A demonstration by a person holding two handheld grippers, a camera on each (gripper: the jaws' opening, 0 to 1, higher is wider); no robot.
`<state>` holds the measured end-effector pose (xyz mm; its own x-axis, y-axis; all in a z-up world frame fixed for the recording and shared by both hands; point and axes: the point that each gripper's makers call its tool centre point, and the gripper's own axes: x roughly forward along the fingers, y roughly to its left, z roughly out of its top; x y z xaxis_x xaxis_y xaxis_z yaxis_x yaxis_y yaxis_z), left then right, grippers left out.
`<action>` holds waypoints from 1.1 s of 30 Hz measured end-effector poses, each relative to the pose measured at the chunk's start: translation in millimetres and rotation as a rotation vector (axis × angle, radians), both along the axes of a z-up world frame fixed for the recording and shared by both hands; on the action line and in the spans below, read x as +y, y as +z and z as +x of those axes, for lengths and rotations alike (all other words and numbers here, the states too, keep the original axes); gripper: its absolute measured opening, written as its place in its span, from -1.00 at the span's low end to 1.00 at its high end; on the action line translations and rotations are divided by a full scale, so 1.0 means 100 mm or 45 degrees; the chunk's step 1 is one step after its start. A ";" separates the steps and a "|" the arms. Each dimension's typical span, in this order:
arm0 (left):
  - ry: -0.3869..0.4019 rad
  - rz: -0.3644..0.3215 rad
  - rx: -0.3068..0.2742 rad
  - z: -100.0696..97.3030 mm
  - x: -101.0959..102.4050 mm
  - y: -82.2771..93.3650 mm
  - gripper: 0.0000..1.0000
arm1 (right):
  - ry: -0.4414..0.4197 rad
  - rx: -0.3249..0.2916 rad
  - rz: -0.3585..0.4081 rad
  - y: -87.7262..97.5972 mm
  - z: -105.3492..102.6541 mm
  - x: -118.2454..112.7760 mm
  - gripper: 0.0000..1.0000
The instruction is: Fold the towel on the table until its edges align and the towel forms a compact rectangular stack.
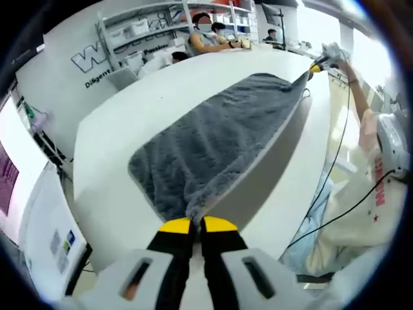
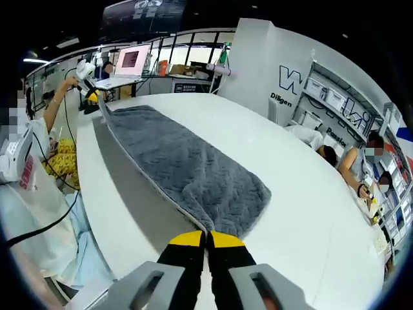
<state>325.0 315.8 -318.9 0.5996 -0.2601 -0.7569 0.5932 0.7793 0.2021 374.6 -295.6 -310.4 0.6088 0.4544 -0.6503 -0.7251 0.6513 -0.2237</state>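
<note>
We clamp left gripper [image 1: 197, 224] and right gripper [image 2: 206, 238] on grey fluffy rectangular towel [image 1: 213, 145] corners | towel stretched ahead over white table [image 1: 122, 129]

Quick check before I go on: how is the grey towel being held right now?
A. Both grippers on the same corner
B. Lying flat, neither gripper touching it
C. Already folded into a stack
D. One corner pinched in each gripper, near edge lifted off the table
D: the left gripper and the right gripper are each shut on a separate corner of the towel, and its near edge hangs above the white table.
</note>
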 end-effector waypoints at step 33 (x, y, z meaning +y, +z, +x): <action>0.096 -0.066 -0.037 0.76 0.07 0.13 -0.88 | 0.004 -0.115 -0.048 0.14 0.87 0.07 -0.97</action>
